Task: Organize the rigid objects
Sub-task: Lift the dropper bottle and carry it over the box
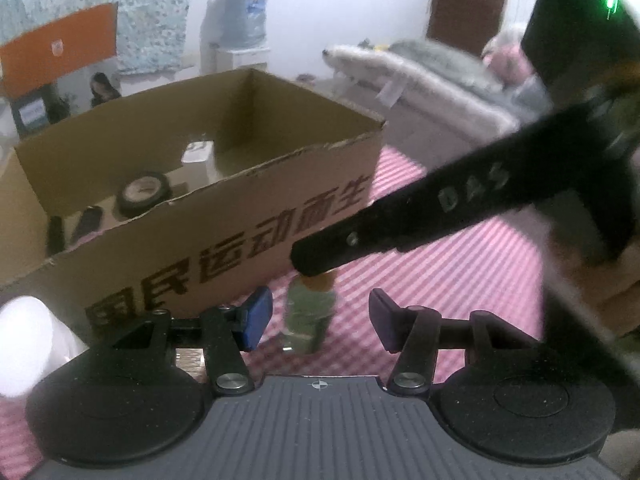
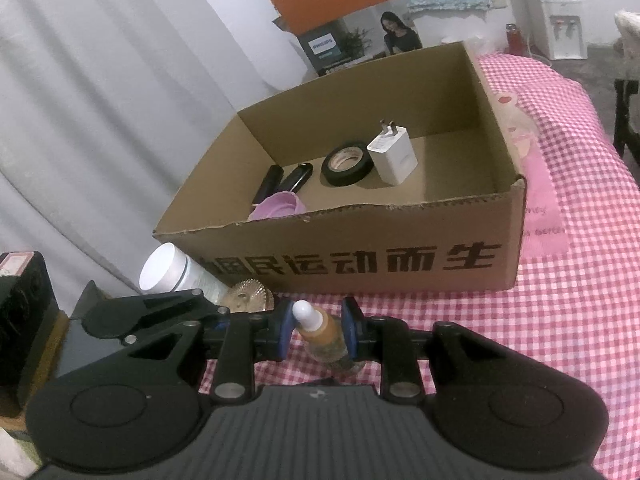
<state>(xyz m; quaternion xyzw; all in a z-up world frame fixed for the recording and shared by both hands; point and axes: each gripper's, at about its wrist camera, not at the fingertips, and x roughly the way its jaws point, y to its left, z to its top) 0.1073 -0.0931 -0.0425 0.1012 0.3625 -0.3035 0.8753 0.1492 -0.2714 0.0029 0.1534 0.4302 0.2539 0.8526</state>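
Note:
A small dropper bottle (image 2: 324,330) with a white tip and amber body stands on the pink checked cloth just before the cardboard box (image 2: 360,260). My right gripper (image 2: 316,326) is shut on the bottle. In the left wrist view the bottle (image 1: 310,316) stands between the fingers of my open left gripper (image 1: 320,320), with the right gripper's black finger (image 1: 400,216) reaching over it. Inside the box lie a black tape roll (image 2: 347,163), a white charger (image 2: 393,154), a pink lid (image 2: 278,207) and two black sticks (image 2: 280,179).
A white tube (image 2: 172,270) and a gold ridged disc (image 2: 250,294) lie left of the bottle by the box. A black device (image 2: 20,300) sits at far left. A sofa (image 1: 420,80) and a water dispenser (image 1: 244,28) stand behind.

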